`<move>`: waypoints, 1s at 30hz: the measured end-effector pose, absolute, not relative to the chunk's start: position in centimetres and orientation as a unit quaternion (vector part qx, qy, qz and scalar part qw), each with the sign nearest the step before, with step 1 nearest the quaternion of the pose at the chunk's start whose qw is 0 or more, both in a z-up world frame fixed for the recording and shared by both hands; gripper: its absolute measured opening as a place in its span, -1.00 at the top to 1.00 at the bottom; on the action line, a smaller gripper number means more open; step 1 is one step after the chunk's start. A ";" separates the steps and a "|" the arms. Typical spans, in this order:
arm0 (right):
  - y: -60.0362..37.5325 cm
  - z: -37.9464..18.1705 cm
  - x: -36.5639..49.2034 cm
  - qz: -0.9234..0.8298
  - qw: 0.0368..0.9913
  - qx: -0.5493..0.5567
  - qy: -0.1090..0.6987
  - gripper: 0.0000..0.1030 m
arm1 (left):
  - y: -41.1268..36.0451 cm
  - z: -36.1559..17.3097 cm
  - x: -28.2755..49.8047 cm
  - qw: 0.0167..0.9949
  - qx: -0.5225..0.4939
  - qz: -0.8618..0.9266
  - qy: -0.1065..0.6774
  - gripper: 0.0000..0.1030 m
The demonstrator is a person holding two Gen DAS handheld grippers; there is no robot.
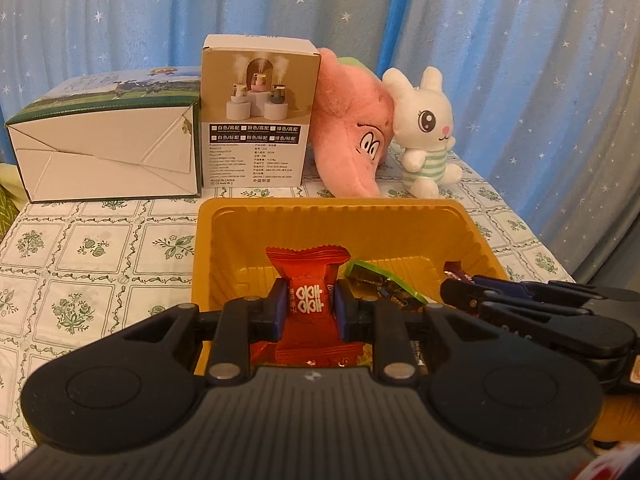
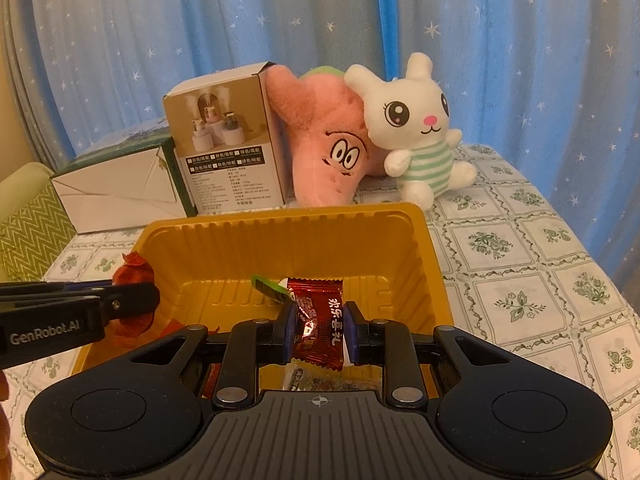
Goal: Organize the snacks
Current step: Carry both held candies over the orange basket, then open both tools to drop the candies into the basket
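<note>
Over yellow tray (image 1: 336, 216), left gripper (image 1: 310, 304) and right gripper (image 2: 320, 326) tilted down

Both wrist views close, angled down into yellow tray (image 1: 472, 216); left view from left; plush toys shared.

hidden: tray (image 1: 476, 236) floor – behind tongs | box (image 1: 256, 160) print – unreadable

Left hand-held gripper (image 1: 310, 306) and right hand-held gripper (image 2: 319, 326) sit side by side, tilted downward, jaws nearly closed.
</note>
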State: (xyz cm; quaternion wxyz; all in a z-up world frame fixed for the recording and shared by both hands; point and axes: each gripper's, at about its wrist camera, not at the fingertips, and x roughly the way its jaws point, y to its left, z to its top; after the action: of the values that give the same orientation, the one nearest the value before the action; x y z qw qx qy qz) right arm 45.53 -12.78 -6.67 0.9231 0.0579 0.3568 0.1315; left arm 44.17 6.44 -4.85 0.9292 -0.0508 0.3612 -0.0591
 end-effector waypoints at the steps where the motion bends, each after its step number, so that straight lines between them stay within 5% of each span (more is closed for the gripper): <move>1: -12.8 -6.7 45.6 0.132 0.923 0.059 0.356 0.51 | 6.5 -5.0 44.3 0.929 -0.051 -0.057 0.362 0.58; 7: -12.8 -6.8 45.9 0.131 0.923 0.061 0.357 0.51 | 6.8 -5.4 45.3 0.932 -0.063 -0.060 0.352 0.58; 11: -12.9 -6.8 45.9 0.131 0.923 0.062 0.357 0.51 | 6.8 -5.0 45.2 0.939 -0.060 -0.058 0.332 0.25; 30: -12.8 -6.5 45.8 0.149 0.920 0.093 0.349 0.51 | 7.8 -5.1 44.3 0.933 -0.031 -0.043 0.356 0.25</move>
State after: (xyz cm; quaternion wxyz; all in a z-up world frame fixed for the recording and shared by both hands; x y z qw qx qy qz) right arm 45.80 -12.76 -6.51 0.9203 0.0929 0.3495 0.1494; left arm 44.28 7.83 -5.09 0.9329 -0.0311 0.3561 -0.0433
